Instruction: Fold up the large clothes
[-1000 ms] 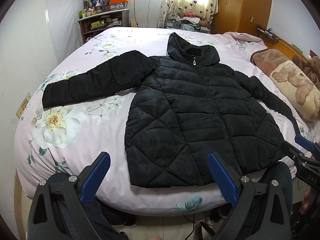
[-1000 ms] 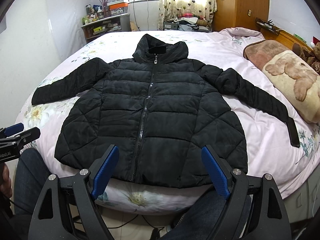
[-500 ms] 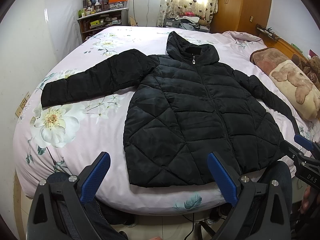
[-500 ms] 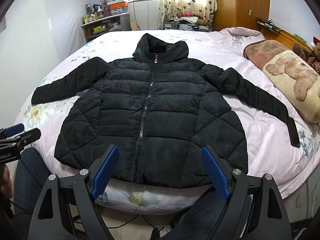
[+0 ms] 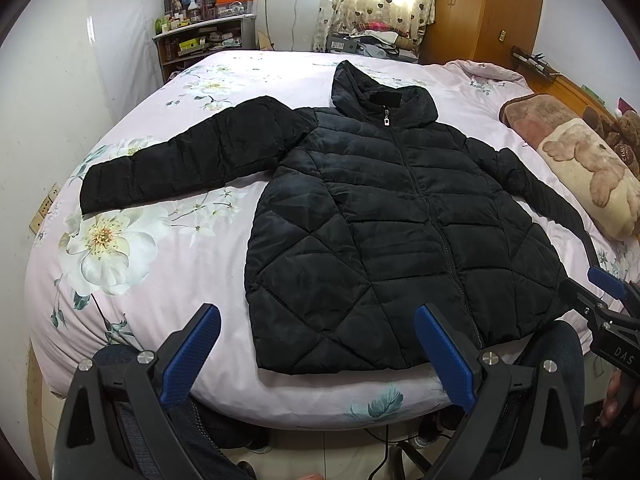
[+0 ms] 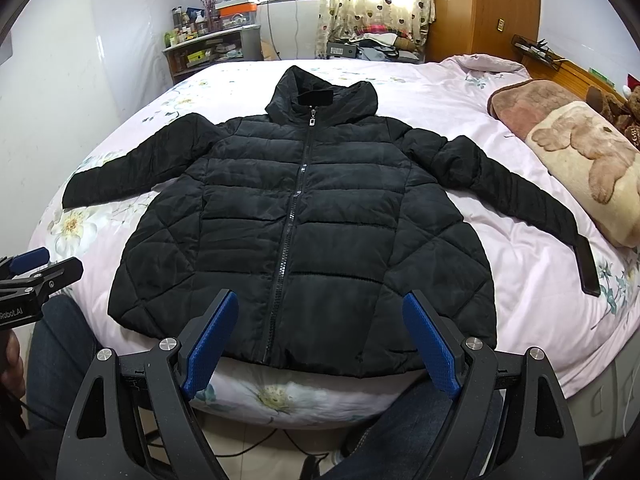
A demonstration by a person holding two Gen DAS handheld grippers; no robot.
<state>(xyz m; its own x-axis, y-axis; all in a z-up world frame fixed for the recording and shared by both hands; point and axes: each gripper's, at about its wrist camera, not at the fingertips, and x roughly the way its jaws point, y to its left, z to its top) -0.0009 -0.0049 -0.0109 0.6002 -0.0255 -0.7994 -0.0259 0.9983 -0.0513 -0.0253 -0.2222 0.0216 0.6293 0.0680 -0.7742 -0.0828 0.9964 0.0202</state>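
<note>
Black quilted puffer jacket (image 6: 304, 216), hooded and zipped to the collar, lay face-up and flat on the pink floral bedsheet (image 6: 460, 96), its hem at the near edge of the bed and both sleeves stretched out to the sides. No fold had been made yet.

The left gripper (image 5: 316, 354) hung over the near edge with its blue-padded fingers (image 5: 192, 354) spread wide and nothing between them, short of the hem's left corner. The right gripper (image 6: 320, 340) was likewise wide open and empty, just in front of the hem on either side of the zip (image 6: 294, 204). The person's denim-clad knees showed below both tools.

To my eye the step in hand was the first reach. The left sleeve (image 5: 188, 160) was the likely start: pinch its cuff deep enough to catch both layers of the slippery padding, lift only a little, and carry it across the chest so it landed straight along the quilting lines. The right sleeve (image 6: 516, 200), whose cuff lay near the brown-and-cream teddy-bear blanket (image 6: 580, 160), would follow. Puffy filling tends to spring back, so each fold would want pressing flat before release, and dragging would bunch the sheet.
</note>
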